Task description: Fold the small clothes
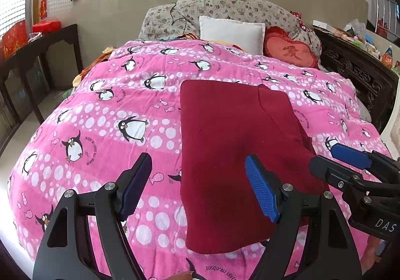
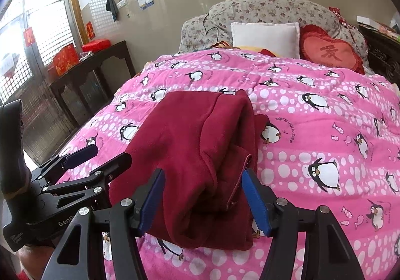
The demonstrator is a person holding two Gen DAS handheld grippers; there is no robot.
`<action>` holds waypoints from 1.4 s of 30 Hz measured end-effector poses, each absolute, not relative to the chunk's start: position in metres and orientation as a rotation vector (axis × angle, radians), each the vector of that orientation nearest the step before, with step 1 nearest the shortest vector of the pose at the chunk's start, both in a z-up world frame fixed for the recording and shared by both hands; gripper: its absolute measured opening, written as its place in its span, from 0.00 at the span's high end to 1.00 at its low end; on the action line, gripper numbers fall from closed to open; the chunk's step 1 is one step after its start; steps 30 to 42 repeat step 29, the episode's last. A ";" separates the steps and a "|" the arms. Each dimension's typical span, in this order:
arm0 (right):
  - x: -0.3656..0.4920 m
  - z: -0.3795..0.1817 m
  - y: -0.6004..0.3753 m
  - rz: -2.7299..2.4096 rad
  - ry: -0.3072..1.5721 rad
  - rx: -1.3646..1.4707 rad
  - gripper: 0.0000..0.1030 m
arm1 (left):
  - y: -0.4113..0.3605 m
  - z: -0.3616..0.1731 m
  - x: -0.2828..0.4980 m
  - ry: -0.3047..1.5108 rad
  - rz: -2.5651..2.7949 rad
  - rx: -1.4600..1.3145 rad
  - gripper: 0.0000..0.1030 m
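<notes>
Judging from the stacked layers, we have the dark red garment (image 1: 225, 155) mostly folded into a long rectangle on the pink penguin quilt (image 1: 112, 109); a last fold across seems left. Our left gripper (image 1: 200, 187) hangs spread over the garment's near left edge, pinching nothing. Our right gripper (image 2: 203, 202) stands spread around its bunched near end. Beyond the garment lie a white pillow (image 1: 231, 32) and a red heart cushion (image 1: 291, 51).
</notes>
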State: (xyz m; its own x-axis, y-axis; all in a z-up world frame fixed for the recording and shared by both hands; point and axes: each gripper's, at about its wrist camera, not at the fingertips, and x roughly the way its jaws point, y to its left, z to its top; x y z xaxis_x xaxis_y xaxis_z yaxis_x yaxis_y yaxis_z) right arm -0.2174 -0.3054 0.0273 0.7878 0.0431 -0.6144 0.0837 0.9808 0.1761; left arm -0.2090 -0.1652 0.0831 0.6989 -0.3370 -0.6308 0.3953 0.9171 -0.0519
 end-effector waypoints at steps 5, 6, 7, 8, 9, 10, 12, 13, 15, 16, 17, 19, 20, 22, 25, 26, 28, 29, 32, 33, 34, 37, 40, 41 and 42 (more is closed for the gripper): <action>-0.218 0.027 -0.304 -0.021 0.663 0.199 0.40 | -0.165 0.083 -0.208 0.685 -0.410 0.089 0.24; -0.218 0.028 -0.303 -0.020 0.661 0.198 0.40 | -0.165 0.083 -0.208 0.684 -0.410 0.088 0.24; -0.218 0.028 -0.303 -0.021 0.660 0.198 0.40 | -0.165 0.083 -0.208 0.685 -0.412 0.089 0.24; -0.218 0.027 -0.303 -0.022 0.661 0.198 0.40 | -0.165 0.083 -0.208 0.685 -0.411 0.090 0.24; -0.217 0.027 -0.303 -0.022 0.663 0.199 0.40 | -0.165 0.083 -0.209 0.684 -0.409 0.093 0.24; -0.217 0.027 -0.303 -0.021 0.664 0.199 0.40 | -0.165 0.083 -0.209 0.683 -0.408 0.094 0.24; -0.217 0.027 -0.301 -0.023 0.666 0.199 0.40 | -0.165 0.084 -0.208 0.678 -0.408 0.097 0.24; -0.217 0.027 -0.302 -0.022 0.666 0.199 0.40 | -0.165 0.084 -0.208 0.676 -0.409 0.097 0.24; -0.218 0.027 -0.300 -0.020 0.665 0.198 0.40 | -0.164 0.086 -0.209 0.668 -0.417 0.090 0.24; -0.218 0.027 -0.300 -0.019 0.665 0.198 0.40 | -0.163 0.086 -0.209 0.663 -0.420 0.084 0.24; -0.218 0.026 -0.300 -0.017 0.665 0.200 0.40 | -0.162 0.087 -0.209 0.656 -0.423 0.075 0.24; -0.218 0.026 -0.299 -0.013 0.665 0.203 0.40 | -0.161 0.089 -0.210 0.637 -0.421 0.075 0.24; -0.218 0.026 -0.299 -0.013 0.664 0.203 0.40 | -0.161 0.089 -0.210 0.631 -0.416 0.078 0.24; -0.218 0.025 -0.299 -0.014 0.667 0.204 0.40 | -0.161 0.089 -0.210 0.631 -0.408 0.081 0.24; -0.218 0.025 -0.301 -0.017 0.667 0.209 0.40 | -0.158 0.089 -0.211 0.623 -0.412 0.072 0.24; -0.217 0.025 -0.301 -0.018 0.668 0.211 0.40 | -0.157 0.089 -0.211 0.617 -0.410 0.072 0.24; -0.217 0.024 -0.302 -0.014 0.671 0.211 0.40 | -0.156 0.089 -0.210 0.622 -0.407 0.075 0.24; -0.217 0.024 -0.302 -0.014 0.671 0.211 0.40 | -0.155 0.089 -0.208 0.632 -0.410 0.069 0.24; -0.217 0.024 -0.302 -0.014 0.671 0.211 0.40 | -0.155 0.089 -0.208 0.632 -0.410 0.069 0.24; -0.217 0.024 -0.302 -0.014 0.671 0.211 0.40 | -0.155 0.089 -0.208 0.632 -0.410 0.069 0.24; -0.217 0.024 -0.302 -0.014 0.671 0.211 0.40 | -0.155 0.089 -0.208 0.632 -0.410 0.069 0.24; -0.217 0.024 -0.302 -0.014 0.671 0.211 0.40 | -0.155 0.089 -0.208 0.632 -0.410 0.069 0.24; -0.217 0.024 -0.302 -0.014 0.671 0.211 0.40 | -0.155 0.089 -0.208 0.632 -0.410 0.069 0.24; -0.217 0.024 -0.302 -0.014 0.671 0.211 0.40 | -0.155 0.089 -0.208 0.632 -0.410 0.069 0.24; -0.217 0.024 -0.302 -0.014 0.671 0.211 0.40 | -0.155 0.089 -0.208 0.632 -0.410 0.069 0.24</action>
